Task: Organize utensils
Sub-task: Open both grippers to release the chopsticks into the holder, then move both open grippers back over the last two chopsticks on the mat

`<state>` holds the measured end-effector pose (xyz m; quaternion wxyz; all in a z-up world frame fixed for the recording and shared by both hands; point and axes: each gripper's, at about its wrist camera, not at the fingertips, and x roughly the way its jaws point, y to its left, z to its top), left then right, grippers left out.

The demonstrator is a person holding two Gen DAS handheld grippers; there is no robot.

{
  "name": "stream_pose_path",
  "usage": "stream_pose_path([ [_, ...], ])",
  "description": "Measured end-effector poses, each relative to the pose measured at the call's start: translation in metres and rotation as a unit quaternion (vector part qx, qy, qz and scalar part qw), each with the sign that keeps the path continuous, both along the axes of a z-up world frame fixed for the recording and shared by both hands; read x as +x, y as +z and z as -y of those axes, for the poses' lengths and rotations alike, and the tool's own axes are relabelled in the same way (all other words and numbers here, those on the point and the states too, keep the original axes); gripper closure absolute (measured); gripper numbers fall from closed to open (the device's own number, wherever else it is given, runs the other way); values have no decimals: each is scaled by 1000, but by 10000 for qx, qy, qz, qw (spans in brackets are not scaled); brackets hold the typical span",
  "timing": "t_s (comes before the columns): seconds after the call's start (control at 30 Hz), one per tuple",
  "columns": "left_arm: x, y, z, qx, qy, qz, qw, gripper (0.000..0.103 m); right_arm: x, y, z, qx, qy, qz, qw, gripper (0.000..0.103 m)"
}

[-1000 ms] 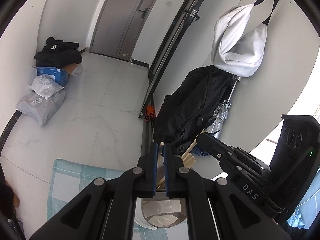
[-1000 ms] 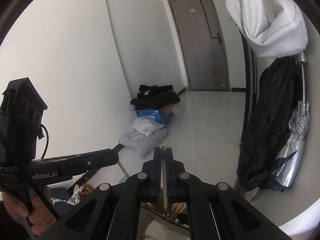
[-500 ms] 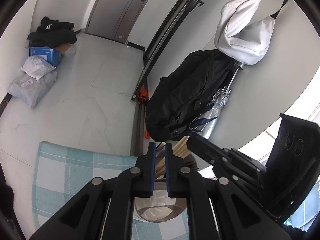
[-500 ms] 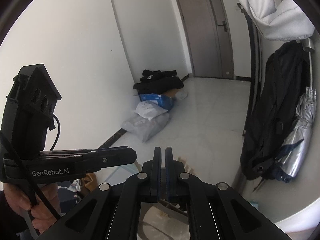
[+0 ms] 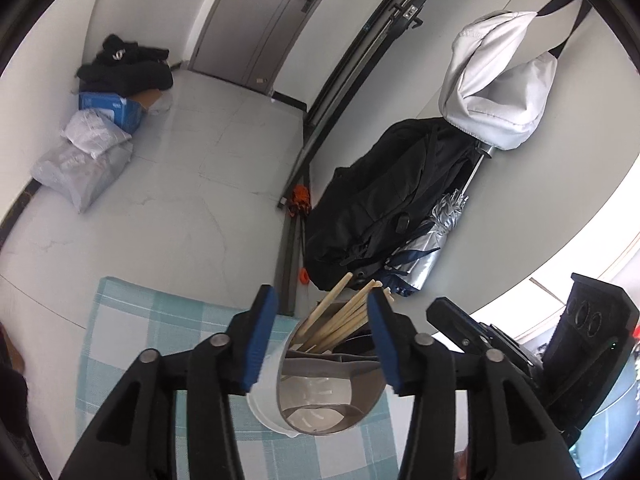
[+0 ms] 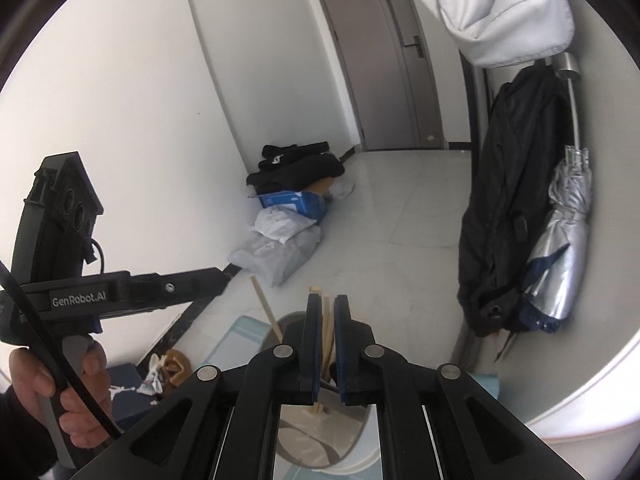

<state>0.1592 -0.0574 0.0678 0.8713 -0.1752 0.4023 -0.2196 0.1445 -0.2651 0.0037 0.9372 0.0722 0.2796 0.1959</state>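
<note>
My left gripper [image 5: 322, 330] was opening, its jaws wide on either side of the chopsticks [image 5: 340, 320], touching none. They stood leaning in the white holder [image 5: 266, 396] on the checked cloth [image 5: 152, 320]. My right gripper [image 6: 327, 336] was opening narrowly with one chopstick [image 6: 328, 334] between its pads.

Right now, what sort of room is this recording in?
Probably a home entryway: a grey door, a dark jacket and umbrella hanging on the wall, parcels on the tiled floor.
</note>
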Motion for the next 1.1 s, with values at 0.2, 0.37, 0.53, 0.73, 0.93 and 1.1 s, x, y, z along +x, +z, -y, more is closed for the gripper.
stream_pose_path([
  [0.2, -28, 21, -10, 241, 346, 318, 9986, 39, -29, 16, 5, 86, -231, 157, 9996, 58],
  [0.37, -59, 36, -19, 408, 694, 671, 9945, 21, -54, 29, 5, 220, -313, 250, 9990, 49],
  [0.53, -91, 46, -24, 708, 897, 1035, 9880, 12, -87, 37, -2, 284, -383, 434, 9979, 32],
  [0.73, -122, 48, -36, 885, 1157, 1351, 9801, 1, -122, 38, -13, 316, -410, 642, 9966, 24],
  [0.93, -144, 41, -47, 899, 1338, 1451, 9762, 1, -151, 32, -23, 345, -433, 727, 9958, 16],
  [1.1, -156, 26, -55, 893, 1428, 1457, 9749, 1, -167, 19, -32, 331, -360, 676, 9965, 10],
])
